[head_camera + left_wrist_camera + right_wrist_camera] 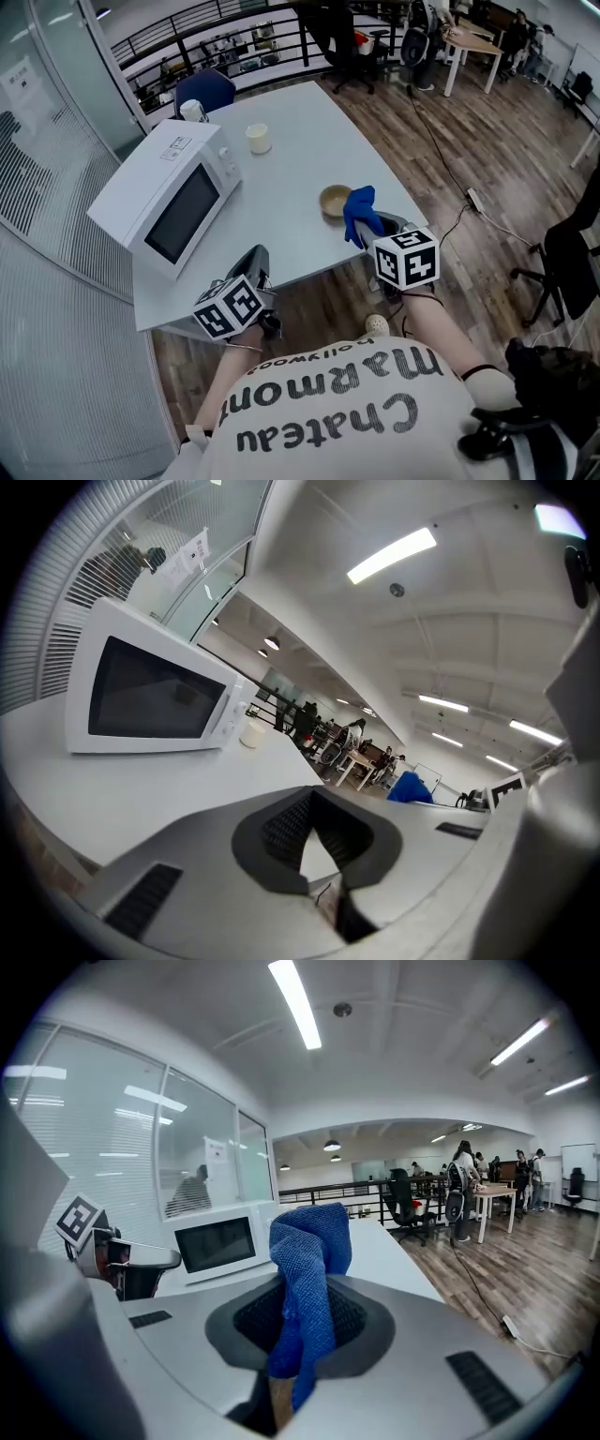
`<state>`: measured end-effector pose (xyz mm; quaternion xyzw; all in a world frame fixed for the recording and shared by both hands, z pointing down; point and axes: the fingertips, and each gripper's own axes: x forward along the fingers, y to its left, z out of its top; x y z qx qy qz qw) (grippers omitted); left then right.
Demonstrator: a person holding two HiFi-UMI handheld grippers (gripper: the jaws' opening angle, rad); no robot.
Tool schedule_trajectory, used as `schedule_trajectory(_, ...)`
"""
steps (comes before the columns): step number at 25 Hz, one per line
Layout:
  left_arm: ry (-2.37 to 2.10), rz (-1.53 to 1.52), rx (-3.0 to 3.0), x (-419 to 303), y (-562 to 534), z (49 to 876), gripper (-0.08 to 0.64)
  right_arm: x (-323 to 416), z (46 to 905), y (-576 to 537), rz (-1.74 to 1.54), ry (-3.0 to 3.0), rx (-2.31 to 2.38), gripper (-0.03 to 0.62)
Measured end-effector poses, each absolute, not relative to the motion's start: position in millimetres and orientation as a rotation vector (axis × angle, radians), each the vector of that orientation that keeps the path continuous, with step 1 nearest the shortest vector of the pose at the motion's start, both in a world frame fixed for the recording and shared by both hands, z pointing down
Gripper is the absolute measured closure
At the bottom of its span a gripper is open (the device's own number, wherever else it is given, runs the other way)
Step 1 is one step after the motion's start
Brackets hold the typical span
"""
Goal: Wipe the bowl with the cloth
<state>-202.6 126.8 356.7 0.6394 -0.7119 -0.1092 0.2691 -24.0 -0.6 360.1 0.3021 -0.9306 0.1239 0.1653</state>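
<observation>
Fingers [349, 1324] of right gripper [300, 1335] clenched on blue woven cloth [309, 1251]; cloth stands up as folded tuft above jaws. Empty left gripper [319, 841] squeezed fully together. Ahead-left of cloth tuft: small round tan bowl [335, 200] on white table [291, 141]; touching or just apart, cannot tell. Right gripper clearly nearer; left gripper well apart, at table's near edge by white microwave [169, 202]. Judgement: next move needs short reach forward, cloth down into bowl.

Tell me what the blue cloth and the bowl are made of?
The cloth looks like soft woven fabric, matte: its nubbly weave and floppy folds show. The bowl looks tan and dull, maybe wood or bamboo; too small to tell.
</observation>
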Motion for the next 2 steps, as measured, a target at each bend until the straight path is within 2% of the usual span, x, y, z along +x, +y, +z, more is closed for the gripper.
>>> schedule_trajectory(2,-1.915,-0.294,1.733,-206.7,134.4,356.4,0.569,-27.1,359.3,6.5,0.345,-2.646,0.875,0.534)
